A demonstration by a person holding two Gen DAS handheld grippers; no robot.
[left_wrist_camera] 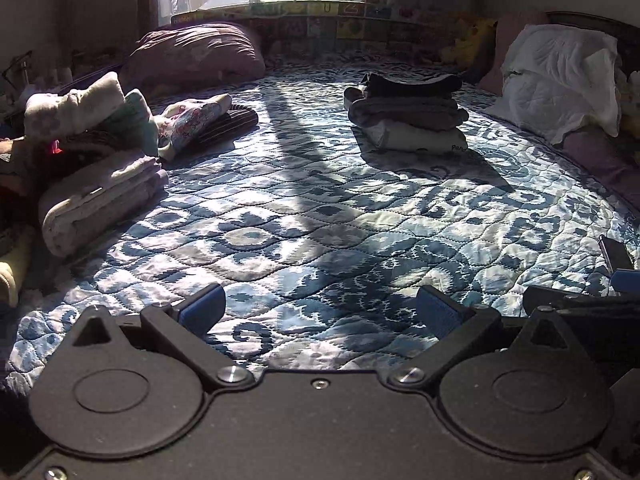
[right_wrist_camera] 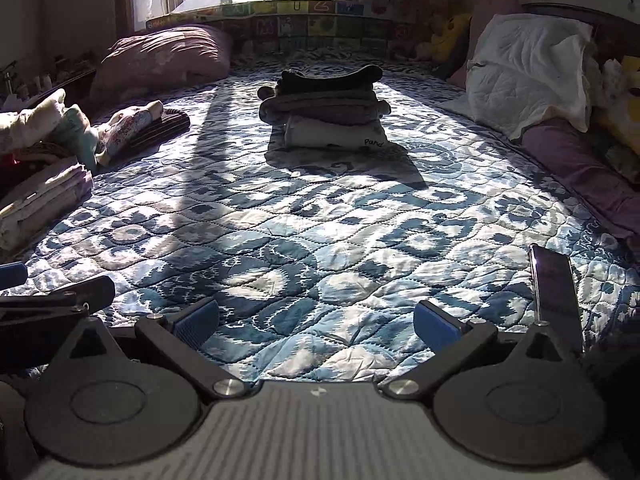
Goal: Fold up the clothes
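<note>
Left wrist view: left gripper [left_wrist_camera: 320, 312] low over the blue-and-white patterned quilt [left_wrist_camera: 304, 216], jaws spread wide, blue pads [left_wrist_camera: 202, 307] bare, nothing between them.
Folded stack: three garments piled mid-bed [left_wrist_camera: 406, 118], black on top, grey in the middle, white at the bottom; handwriting on the white one reads "Pand", the rest cut off by the fold.
Unfolded heap: loose clothes at the left edge [left_wrist_camera: 80, 128], a floral piece [left_wrist_camera: 192, 120] spilling onto a striped dark one.
Backdrop: mauve pillow [left_wrist_camera: 196, 54] under the window, white pillow [left_wrist_camera: 560, 76] at right, alphabet play mat [left_wrist_camera: 320, 20] along the sill with a "U" legible.
Right wrist view: right gripper [right_wrist_camera: 316, 320] also gaping wide and empty over the quilt [right_wrist_camera: 320, 220].
Stack here: dead ahead [right_wrist_camera: 328, 108], well apart from the fingers, "Pand" showing again on the white bottom garment.
Neighbour: part of the left gripper [right_wrist_camera: 56, 300] just beside, at lower left.
Phone: dark smartphone [right_wrist_camera: 556, 292] standing upright at lower right, screen unreadable.
</note>
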